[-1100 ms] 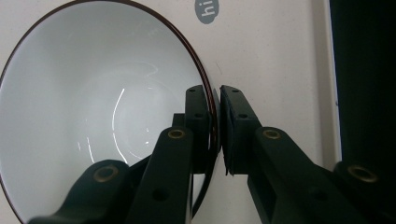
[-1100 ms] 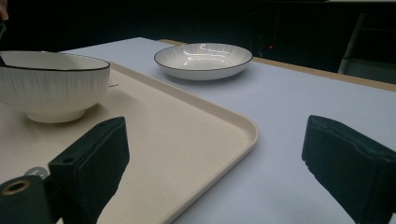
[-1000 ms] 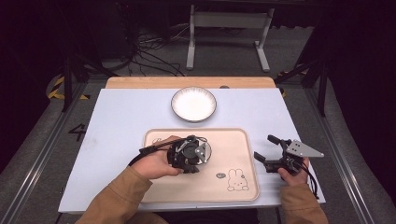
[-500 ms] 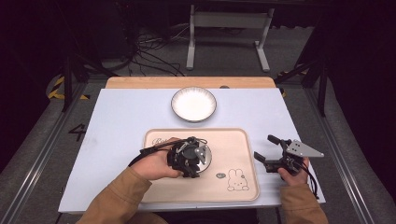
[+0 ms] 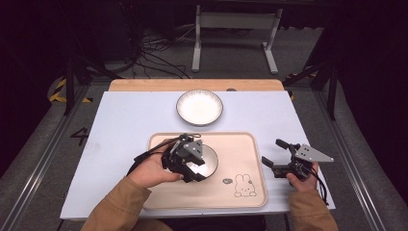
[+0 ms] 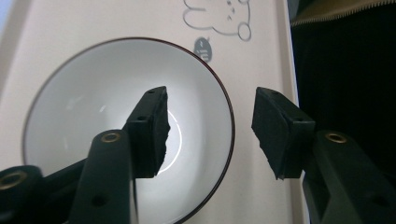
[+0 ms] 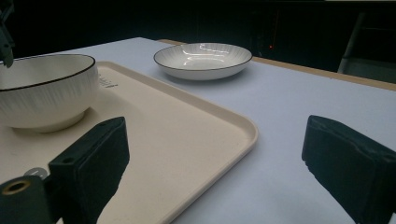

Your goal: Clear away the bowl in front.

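High view: one bowl (image 5: 204, 161), one plate (image 5: 199, 107), one tray (image 5: 240, 159).

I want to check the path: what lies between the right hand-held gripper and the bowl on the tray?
Only bare tray surface lies between the right hand-held gripper and the bowl, seen in the right gripper view.

Opening claw (image 6: 210, 135), white bowl (image 6: 93, 107), tray (image 6: 261, 60)
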A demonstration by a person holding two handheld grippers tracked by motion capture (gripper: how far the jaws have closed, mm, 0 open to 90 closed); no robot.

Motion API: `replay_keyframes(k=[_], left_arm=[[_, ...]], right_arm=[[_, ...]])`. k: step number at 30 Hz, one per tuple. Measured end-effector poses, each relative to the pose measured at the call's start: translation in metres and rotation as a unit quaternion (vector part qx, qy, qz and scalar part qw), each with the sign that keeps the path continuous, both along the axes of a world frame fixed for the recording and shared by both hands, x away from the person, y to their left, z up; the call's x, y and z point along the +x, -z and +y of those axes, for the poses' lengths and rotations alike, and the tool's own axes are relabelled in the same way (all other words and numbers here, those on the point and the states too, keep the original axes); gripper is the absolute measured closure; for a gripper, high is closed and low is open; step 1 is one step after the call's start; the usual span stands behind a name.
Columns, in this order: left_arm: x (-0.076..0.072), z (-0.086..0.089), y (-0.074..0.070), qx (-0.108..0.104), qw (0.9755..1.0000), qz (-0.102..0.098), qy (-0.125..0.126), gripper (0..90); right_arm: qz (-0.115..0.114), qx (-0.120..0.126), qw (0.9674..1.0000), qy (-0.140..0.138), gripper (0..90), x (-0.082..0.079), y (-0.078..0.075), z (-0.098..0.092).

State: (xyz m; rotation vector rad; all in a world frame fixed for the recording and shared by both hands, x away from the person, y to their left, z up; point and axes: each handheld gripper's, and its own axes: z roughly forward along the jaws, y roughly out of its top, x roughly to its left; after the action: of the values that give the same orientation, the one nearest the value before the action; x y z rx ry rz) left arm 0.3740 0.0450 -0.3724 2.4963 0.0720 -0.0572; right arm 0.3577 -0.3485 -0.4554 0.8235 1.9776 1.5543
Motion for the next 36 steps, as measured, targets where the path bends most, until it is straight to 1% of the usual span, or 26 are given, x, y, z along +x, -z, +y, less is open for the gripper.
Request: replay_keyframes(k=[1, 2, 3, 4, 7, 9, 10, 11, 13, 15, 16, 17, 18, 23, 24, 25, 26, 27, 28, 30, 31, 32, 33, 35, 36], left_arm=[[0.0, 0.0, 0.0, 0.0, 1.0, 0.0, 0.0, 46.0], [0.0, 0.004, -0.001, -0.013, 0.9999, -0.002, -0.01, 46.0], [0.001, 0.007, -0.001, -0.023, 0.9996, -0.002, -0.014, 44.7], [0.001, 0.011, -0.001, -0.031, 0.9994, -0.006, -0.016, 44.3], [0.001, 0.019, -0.001, -0.058, 0.9978, -0.005, -0.033, 44.2], [0.0, 0.024, -0.001, -0.077, 0.996, -0.007, -0.044, 43.5], [0.0, 0.028, -0.001, -0.091, 0.9946, -0.008, -0.051, 43.1], [0.0, 0.032, -0.001, -0.1, 0.9932, -0.01, -0.06, 42.2], [0.0, 0.038, 0.0, -0.114, 0.9905, -0.016, -0.075, 39.0], [0.0, 0.044, 0.0, -0.13, 0.9877, -0.014, -0.086, 38.3], [-0.001, 0.048, 0.001, -0.139, 0.9859, -0.013, -0.092, 38.1], [-0.001, 0.053, 0.002, -0.151, 0.9829, -0.015, -0.104, 37.9], [-0.001, 0.053, 0.002, -0.151, 0.9829, -0.015, -0.104, 37.5], [-0.002, 0.071, 0.006, -0.197, 0.9719, -0.02, -0.127, 35.3], [-0.002, 0.071, 0.006, -0.197, 0.9719, -0.02, -0.127, 35.0], [-0.004, 0.078, 0.008, -0.212, 0.9674, -0.023, -0.136, 34.9], [-0.004, 0.081, 0.009, -0.22, 0.9653, -0.023, -0.139, 34.9], [-0.005, 0.084, 0.01, -0.224, 0.9638, -0.025, -0.142, 34.9], [-0.005, 0.084, 0.01, -0.224, 0.9638, -0.025, -0.142, 34.9], [-0.006, 0.09, 0.013, -0.233, 0.9605, -0.026, -0.151, 34.9], [-0.007, 0.092, 0.014, -0.235, 0.9593, -0.026, -0.155, 34.5], [-0.007, 0.095, 0.015, -0.236, 0.9577, -0.03, -0.161, 34.4], [-0.008, 0.099, 0.017, -0.241, 0.955, -0.033, -0.17, 34.4], [-0.008, 0.105, 0.02, -0.249, 0.9514, -0.031, -0.179, 34.5], [-0.009, 0.109, 0.022, -0.251, 0.9493, -0.035, -0.186, 34.7]], right_arm=[[0.0, 0.0, 1.0, 0.0, 8.0, 0.0, 0.0, 0.0], [0.0, 0.0, 1.0, 0.0, 8.1, 0.0, 0.0, 0.0], [0.0, 0.0, 1.0, 0.0, 8.1, 0.0, 0.0, 0.0], [0.0, 0.0, 1.0, 0.0, 8.1, 0.0, 0.0, 0.0], [0.0, 0.0, 1.0, 0.0, 8.1, 0.0, 0.0, 0.0], [0.0, 0.0, 1.0, 0.001, 8.1, 0.0, 0.0, 0.0], [0.0, 0.0, 1.0, 0.0, 8.1, 0.0, 0.0, 0.0], [0.0, 0.0, 1.0, 0.0, 8.1, 0.0, 0.0, 0.0], [0.0, -0.001, 1.0, 0.0, 8.1, 0.0, 0.0, 0.0], [0.0, -0.001, 1.0, 0.0, 8.0, 0.0, 0.0, 0.0], [0.0, -0.001, 1.0, 0.0, 8.1, 0.0, 0.0, 0.0], [0.0, 0.0, 1.0, 0.0, 8.1, 0.0, 0.0, 0.0], [0.0, 0.0, 1.0, 0.0, 8.1, 0.0, 0.0, 0.0], [0.0, 0.0, 1.0, 0.001, 8.1, 0.0, 0.0, 0.0], [0.0, -0.001, 1.0, 0.0, 8.0, 0.0, 0.0, 0.0], [0.0, -0.001, 1.0, 0.0, 8.1, 0.0, 0.0, 0.0], [0.0, -0.001, 1.0, 0.001, 8.0, 0.0, 0.0, 0.0], [0.0, -0.001, 1.0, 0.001, 8.1, 0.0, 0.0, 0.0], [0.0, -0.001, 1.0, 0.001, 8.1, 0.0, 0.0, 0.0], [0.0, -0.001, 1.0, 0.001, 8.1, 0.0, 0.0, 0.0], [0.0, -0.001, 1.0, 0.001, 8.0, 0.0, 0.0, 0.0], [0.0, -0.001, 1.0, 0.001, 8.0, 0.0, 0.0, 0.0], [0.0, -0.001, 1.0, 0.001, 8.1, 0.0, 0.0, 0.0], [0.0, -0.001, 1.0, 0.001, 8.0, 0.0, 0.0, 0.0], [0.0, -0.001, 1.0, 0.001, 8.0, 0.0, 0.0, 0.0]])
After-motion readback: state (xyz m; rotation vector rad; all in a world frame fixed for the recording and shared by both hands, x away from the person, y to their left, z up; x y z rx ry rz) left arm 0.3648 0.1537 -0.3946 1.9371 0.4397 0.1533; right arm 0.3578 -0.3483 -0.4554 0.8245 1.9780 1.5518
